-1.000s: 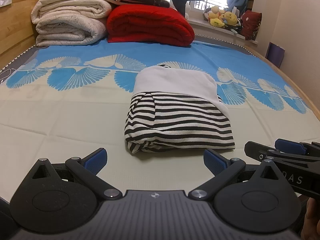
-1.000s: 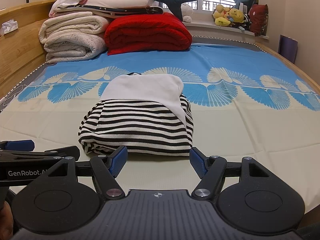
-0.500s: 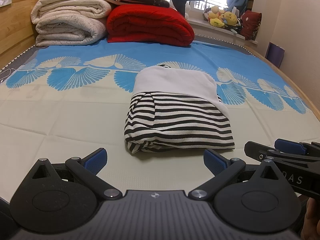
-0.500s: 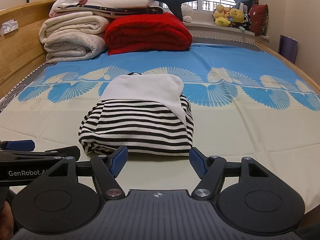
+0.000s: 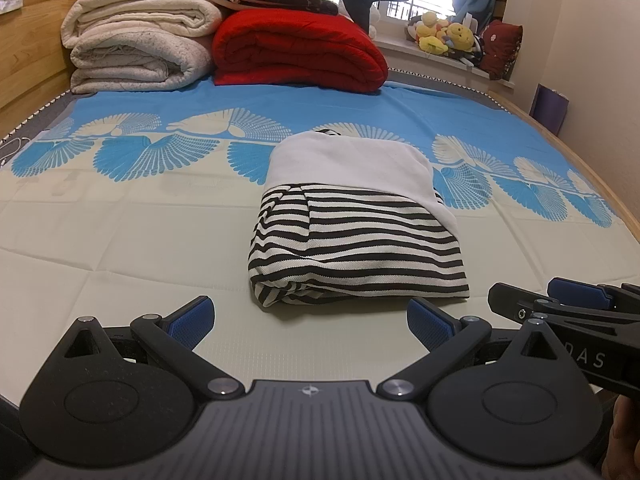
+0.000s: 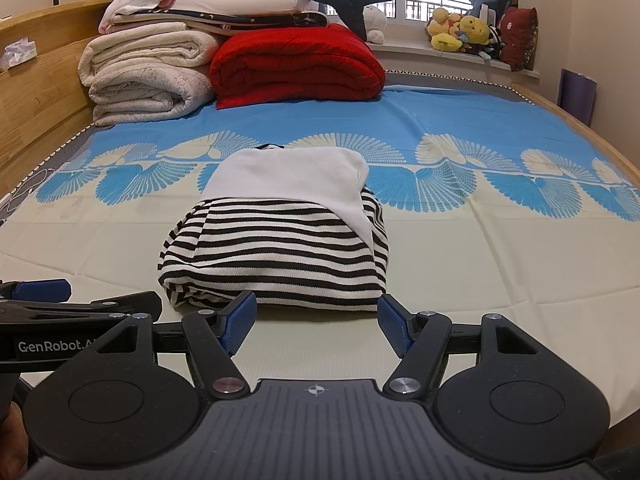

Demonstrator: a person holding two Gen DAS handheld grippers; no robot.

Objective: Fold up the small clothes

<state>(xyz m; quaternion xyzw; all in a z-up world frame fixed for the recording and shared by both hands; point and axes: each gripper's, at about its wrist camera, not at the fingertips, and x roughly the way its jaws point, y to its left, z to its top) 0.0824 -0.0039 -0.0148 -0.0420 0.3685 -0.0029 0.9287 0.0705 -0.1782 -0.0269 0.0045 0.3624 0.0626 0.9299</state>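
Bed with blue-and-cream fan-print sheet [image 5: 120, 240] fills both views; red folded quilt [image 6: 296, 66] and cream rolled blankets [image 6: 148, 76] far ahead of both claws. Folded black-and-white striped garment with white top panel [image 5: 356, 232] lies just ahead, between them. Left gripper [image 5: 310, 318] and right gripper [image 6: 314, 318] both released, nothing between pads.

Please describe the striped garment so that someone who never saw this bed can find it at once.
Start from the bed, with folded blankets stacked at its far end. The striped garment lies alone mid-bed, nearer the camera, where the sheet turns from blue pattern to plain cream. It is the only black-and-white striped bundle, with a plain white part folded over its top.
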